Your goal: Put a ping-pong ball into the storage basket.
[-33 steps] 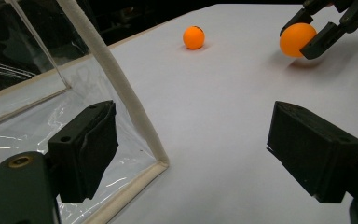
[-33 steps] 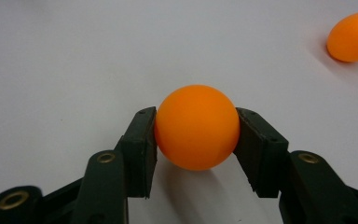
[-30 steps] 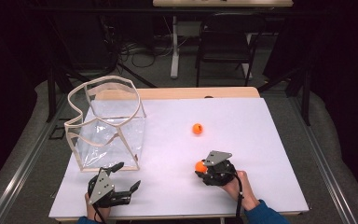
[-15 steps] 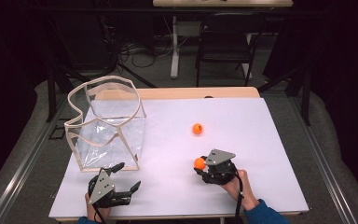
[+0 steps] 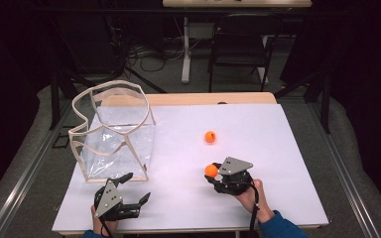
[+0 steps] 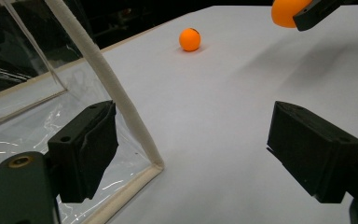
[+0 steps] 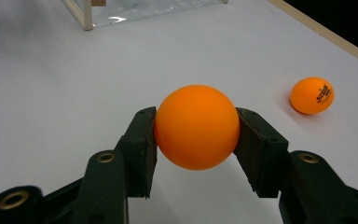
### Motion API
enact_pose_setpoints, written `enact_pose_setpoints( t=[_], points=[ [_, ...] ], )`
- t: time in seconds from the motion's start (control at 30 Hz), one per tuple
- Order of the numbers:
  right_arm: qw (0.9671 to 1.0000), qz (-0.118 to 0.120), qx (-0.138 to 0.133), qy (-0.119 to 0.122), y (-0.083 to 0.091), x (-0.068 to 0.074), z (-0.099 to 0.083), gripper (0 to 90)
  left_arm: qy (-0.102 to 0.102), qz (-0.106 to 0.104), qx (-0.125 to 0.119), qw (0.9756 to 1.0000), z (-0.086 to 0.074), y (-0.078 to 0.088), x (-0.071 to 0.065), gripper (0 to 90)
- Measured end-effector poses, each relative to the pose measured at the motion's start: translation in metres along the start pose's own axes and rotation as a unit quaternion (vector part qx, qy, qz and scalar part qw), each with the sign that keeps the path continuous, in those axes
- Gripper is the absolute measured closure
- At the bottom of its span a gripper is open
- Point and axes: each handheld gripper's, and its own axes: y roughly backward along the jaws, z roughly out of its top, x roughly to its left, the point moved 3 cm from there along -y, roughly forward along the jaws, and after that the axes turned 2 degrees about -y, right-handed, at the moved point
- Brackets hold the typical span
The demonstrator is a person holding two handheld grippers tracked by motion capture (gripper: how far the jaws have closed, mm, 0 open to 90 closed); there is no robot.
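White table (image 5: 287, 148), orange ball (image 7: 196, 127) inside right gripper (image 7: 196, 140).

From my seat the white table (image 5: 258, 129) is evenly lit from above while the room behind it sinks into near-black. The high view is soft and grainy. Glare streaks the clear bag (image 6: 23, 116). Faint, diffuse shadows lie under the loose ball (image 7: 312, 95). My right gripper view is sharp on the held ball (image 7: 196, 127).

On the table (image 5: 287, 148): bag (image 5: 114, 134) at left, 1 loose ball (image 5: 210, 137) right of it.
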Motion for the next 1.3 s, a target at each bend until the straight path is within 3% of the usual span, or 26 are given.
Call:
enact_pose_setpoints(
  t=[0.4, 1.3],
  points=[
    [0.9999, 0.002, -0.016, -0.003, -0.001, 0.001, 0.009, 51.1, 0.001, 0.008, 0.000, 1.0000, 0.000, -0.001, 0.001, 15.9],
    [0.9992, 0.007, -0.040, -0.005, -0.005, -0.001, 0.028, 51.1, -0.001, -0.005, -0.004, 1.0000, 0.001, -0.002, -0.001, 15.9]
  ],
)
